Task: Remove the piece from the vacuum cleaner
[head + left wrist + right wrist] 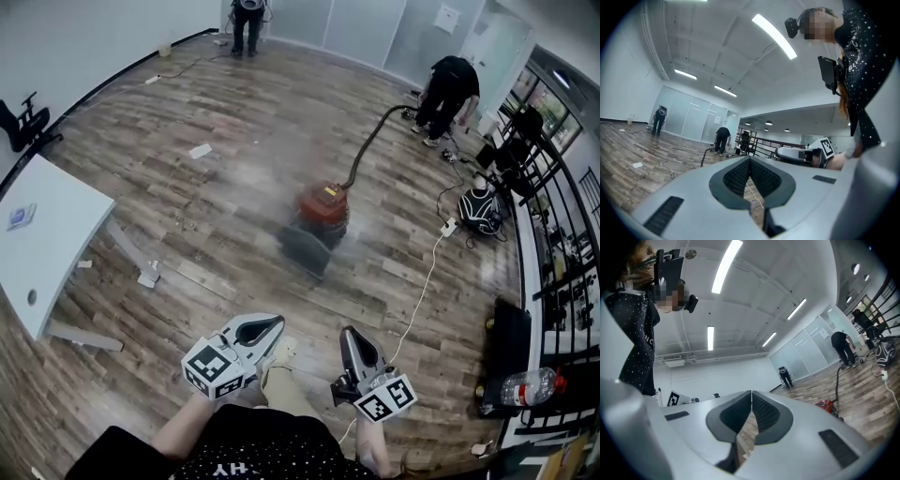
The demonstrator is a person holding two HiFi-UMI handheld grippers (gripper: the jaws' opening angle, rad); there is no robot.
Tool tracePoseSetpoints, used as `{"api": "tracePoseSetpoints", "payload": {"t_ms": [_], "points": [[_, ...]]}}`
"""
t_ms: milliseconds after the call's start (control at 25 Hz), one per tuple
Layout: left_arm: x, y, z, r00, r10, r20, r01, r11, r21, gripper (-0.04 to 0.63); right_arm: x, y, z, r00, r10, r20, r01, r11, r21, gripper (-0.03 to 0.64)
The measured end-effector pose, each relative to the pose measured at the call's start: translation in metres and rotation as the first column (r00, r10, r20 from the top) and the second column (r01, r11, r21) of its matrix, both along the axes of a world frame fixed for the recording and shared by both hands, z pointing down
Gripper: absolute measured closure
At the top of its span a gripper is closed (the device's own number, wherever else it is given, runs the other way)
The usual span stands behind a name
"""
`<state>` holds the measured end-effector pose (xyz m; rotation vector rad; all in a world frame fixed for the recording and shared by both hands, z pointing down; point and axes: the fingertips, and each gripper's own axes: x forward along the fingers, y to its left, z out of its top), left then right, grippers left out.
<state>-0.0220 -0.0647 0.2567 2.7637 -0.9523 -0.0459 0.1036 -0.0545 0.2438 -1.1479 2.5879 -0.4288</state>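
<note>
Vacuum cleaner [324,208] stands well away — its details too small to discern.

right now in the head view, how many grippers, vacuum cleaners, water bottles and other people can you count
grippers: 2 (left gripper, right gripper)
vacuum cleaner: 1
water bottle: 1
other people: 2 (person at the far wall, person bending by the railing)
total: 6
</note>
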Motion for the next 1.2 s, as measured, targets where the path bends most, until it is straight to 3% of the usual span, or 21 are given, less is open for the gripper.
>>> {"api": "tracePoseSetpoints", "payload": {"t_ms": [600,840,1200], "points": [[0.024,-0.220,-0.001,1.000,-0.020,0.004,0.020,1.000,-0.015,0.595,0.034,-0.224,0.005,1.000,-0.025,0.010,0.025,1.000,-0.009,0.607],[0.029,-0.259,0.013,1.000,-0.028,0.005,0.028,0.999,-0.042,0.595,0.047,-0.264,0.016,0.999,-0.018,0.032,0.019,0.999,-0.034,0.607],[0.029,-0.290,0.015,1.000,0.029,-0.008,-0.029,0.997,-0.066,0.595,0.081,-0.273,0.026,0.996,0.067,0.056,-0.063,0.996,-0.068,0.607]]}}
